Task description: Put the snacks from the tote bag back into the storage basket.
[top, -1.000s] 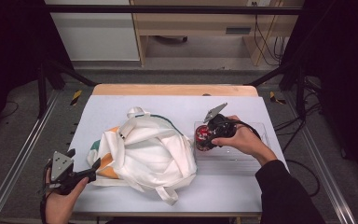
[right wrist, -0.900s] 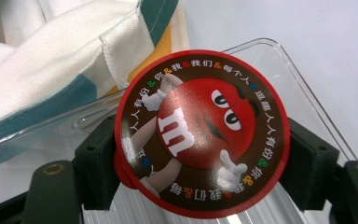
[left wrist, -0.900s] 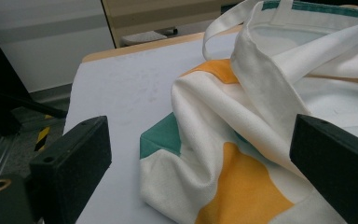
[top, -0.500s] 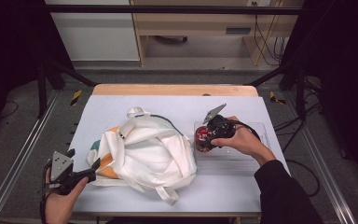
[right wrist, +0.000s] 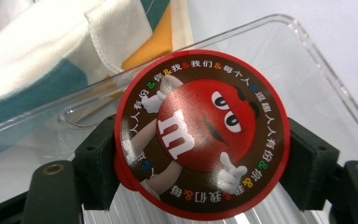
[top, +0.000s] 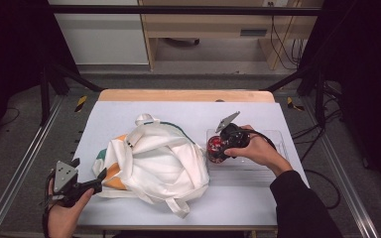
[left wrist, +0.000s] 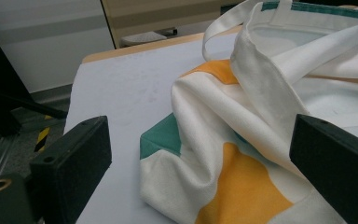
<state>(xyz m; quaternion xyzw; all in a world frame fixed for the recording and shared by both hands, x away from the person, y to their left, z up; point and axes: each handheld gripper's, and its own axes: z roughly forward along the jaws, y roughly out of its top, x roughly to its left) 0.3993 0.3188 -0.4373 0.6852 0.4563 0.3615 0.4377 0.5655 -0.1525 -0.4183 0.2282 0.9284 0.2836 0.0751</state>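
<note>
A white cloth bag (top: 154,161) with orange and teal patches lies crumpled in the middle of the table. My left gripper (top: 99,184) rests at the bag's left corner, jaws open, with the bag's corner (left wrist: 214,177) lying between and just ahead of them. My right gripper (top: 216,148) is shut on a round red candy tub (top: 215,146), whose lid (right wrist: 200,133) shows a red cartoon candy figure. The tub sits over the left end of a clear plastic tray (top: 273,168), right beside the bag's edge (right wrist: 51,51).
The table (top: 258,111) has a pale blue-white top with a wooden strip (top: 183,95) at its far edge. Metal frame rails (top: 25,163) run along both sides. A cable (top: 322,173) trails off to the right of the tray.
</note>
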